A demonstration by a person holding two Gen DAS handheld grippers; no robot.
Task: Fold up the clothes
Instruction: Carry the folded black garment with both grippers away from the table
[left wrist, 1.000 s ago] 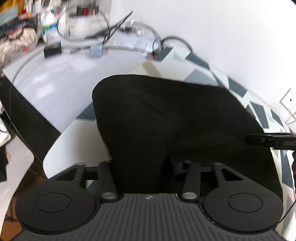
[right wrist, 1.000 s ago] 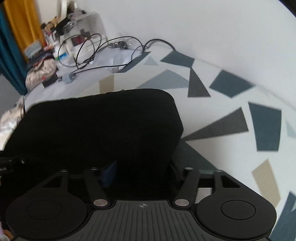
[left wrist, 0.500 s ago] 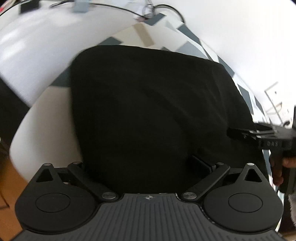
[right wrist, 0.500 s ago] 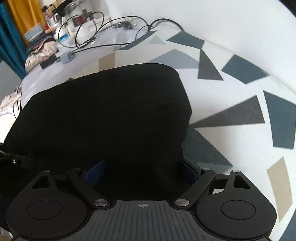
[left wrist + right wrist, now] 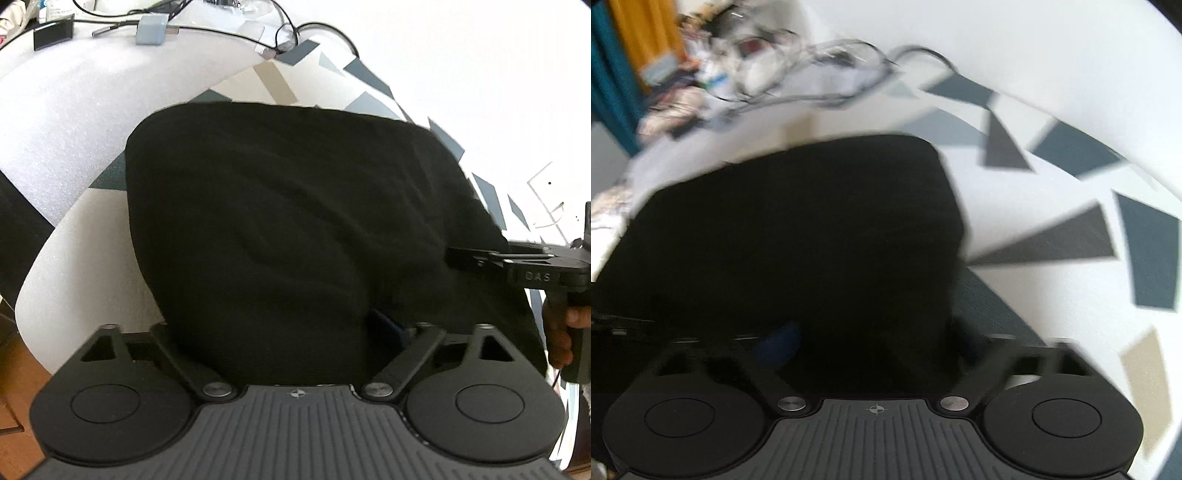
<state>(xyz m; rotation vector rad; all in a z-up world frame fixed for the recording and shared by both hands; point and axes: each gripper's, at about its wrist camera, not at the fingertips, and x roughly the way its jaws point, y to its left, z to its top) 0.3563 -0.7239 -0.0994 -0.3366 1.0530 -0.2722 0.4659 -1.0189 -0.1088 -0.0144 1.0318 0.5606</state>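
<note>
Left wrist view: folded black garment (image 5: 295, 229) lying flat on patterned cloth (image 5: 275, 83), its near edge between closing jaws of left gripper (image 5: 295, 332), pads hidden, grip impossible to tell; right gripper (image 5: 454, 258) reaching onto garment's right edge. Right wrist view, blurred: same garment (image 5: 798, 236) between right gripper's (image 5: 871, 339) closing jaws, contact unclear

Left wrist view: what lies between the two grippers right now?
Only the black garment; it spans from the left gripper to the right gripper.
</note>
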